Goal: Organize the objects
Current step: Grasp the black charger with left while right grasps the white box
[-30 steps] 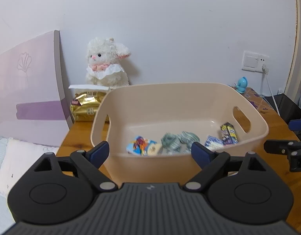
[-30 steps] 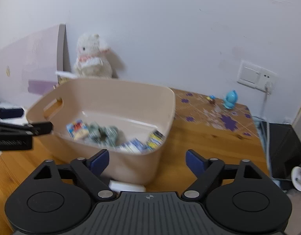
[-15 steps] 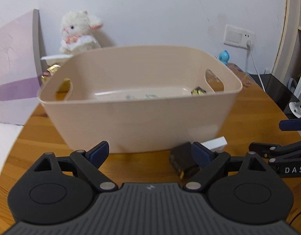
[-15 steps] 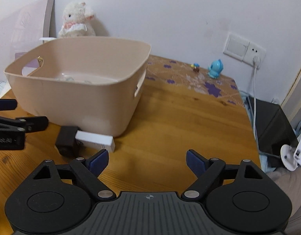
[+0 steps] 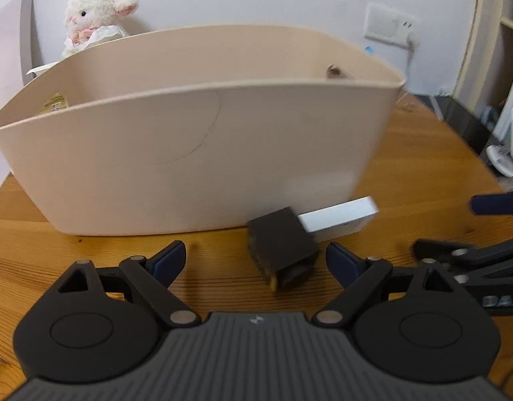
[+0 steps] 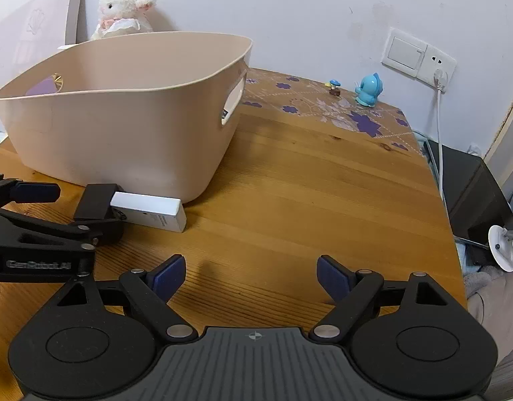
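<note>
A beige plastic basket (image 5: pixel 189 140) stands on the wooden table (image 6: pixel 306 183); its inside is hidden from this low angle. A small black box (image 5: pixel 281 249) and a flat white box (image 5: pixel 340 217) lie on the table against the basket's front. My left gripper (image 5: pixel 256 260) is open and low over the table, with the black box between its fingertips, nearer the right one. The same boxes show in the right wrist view, black (image 6: pixel 96 202) and white (image 6: pixel 147 212). My right gripper (image 6: pixel 249 275) is open and empty over bare table, right of the boxes.
A white plush lamb (image 6: pixel 122 11) sits behind the basket by the wall. A blue figurine (image 6: pixel 368 90) and a tiny toy (image 6: pixel 334 88) stand at the back right near a wall socket (image 6: pixel 418 55) with a cable. A black unit (image 6: pixel 470 187) stands beyond the table's right edge.
Both grippers have dropped from above the basket to table level in front of it. The left gripper has moved closer to the black box. The basket's contents have gone out of sight.
</note>
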`<state>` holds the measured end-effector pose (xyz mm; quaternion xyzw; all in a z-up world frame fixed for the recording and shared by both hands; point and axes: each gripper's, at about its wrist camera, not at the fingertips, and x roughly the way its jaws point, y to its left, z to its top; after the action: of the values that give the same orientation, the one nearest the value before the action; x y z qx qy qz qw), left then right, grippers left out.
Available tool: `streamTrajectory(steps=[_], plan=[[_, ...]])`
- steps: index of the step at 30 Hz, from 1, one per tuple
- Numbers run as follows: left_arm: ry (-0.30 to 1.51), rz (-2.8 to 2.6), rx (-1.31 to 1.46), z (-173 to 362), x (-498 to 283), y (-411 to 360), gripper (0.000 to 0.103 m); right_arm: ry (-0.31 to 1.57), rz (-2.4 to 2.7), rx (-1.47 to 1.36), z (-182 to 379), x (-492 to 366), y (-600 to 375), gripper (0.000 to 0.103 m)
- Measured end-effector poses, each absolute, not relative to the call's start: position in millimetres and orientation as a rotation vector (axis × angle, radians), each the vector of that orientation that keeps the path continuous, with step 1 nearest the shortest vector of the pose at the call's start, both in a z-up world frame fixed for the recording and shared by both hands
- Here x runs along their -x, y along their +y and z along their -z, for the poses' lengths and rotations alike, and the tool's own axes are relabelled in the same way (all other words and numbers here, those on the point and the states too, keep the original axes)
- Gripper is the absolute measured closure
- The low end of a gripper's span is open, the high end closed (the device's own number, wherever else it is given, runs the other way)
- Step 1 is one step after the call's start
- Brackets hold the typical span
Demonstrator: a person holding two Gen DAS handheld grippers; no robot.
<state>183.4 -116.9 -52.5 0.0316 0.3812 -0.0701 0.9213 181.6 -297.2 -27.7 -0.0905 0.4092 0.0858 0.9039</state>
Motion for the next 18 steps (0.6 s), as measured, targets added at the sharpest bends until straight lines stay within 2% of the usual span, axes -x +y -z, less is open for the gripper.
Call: streamTrajectory(steps=[18], plan=[[0.776, 0.044, -0.044, 60, -202, -54, 0.011, 0.843, -0.237, 0.123, 45, -199, -255, 0.013]])
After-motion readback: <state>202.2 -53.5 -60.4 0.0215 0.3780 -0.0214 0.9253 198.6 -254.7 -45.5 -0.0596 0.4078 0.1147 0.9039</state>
